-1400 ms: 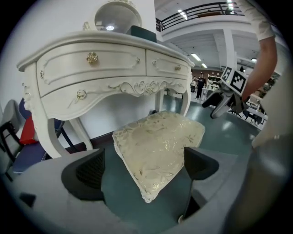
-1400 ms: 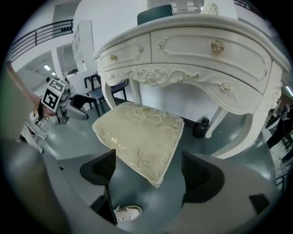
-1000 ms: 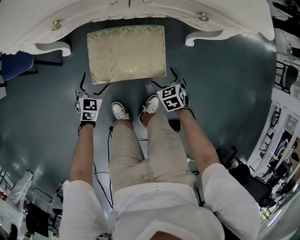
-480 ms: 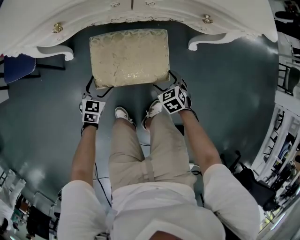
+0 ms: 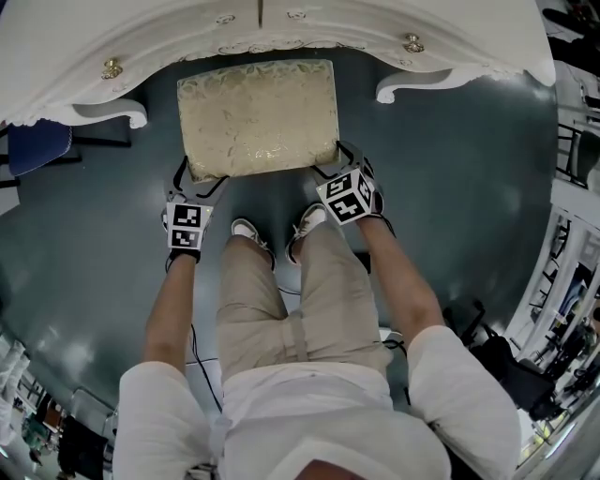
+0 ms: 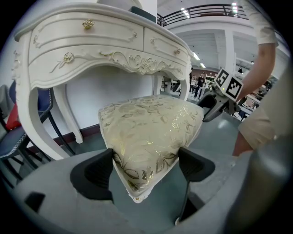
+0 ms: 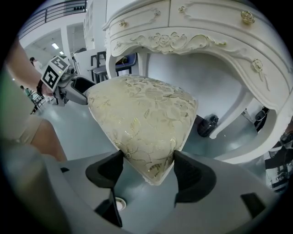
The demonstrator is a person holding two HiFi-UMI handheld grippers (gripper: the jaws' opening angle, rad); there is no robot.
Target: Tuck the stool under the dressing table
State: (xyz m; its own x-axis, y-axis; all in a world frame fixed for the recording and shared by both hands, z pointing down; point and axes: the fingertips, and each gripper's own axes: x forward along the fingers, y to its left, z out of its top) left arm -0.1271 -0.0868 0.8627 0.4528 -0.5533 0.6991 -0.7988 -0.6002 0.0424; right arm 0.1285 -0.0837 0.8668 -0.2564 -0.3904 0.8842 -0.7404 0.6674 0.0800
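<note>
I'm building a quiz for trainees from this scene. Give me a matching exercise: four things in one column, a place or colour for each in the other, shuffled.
1. stool
2. dressing table
3. left gripper
4. right gripper

A. white with gold knobs
B. on the stool's near right corner
C. cream with gold leaf pattern
D. on the stool's near left corner

Pairs: 1-C, 2-A, 3-D, 4-B.
Both grippers' jaws have just been closing, each on a stool corner.
</note>
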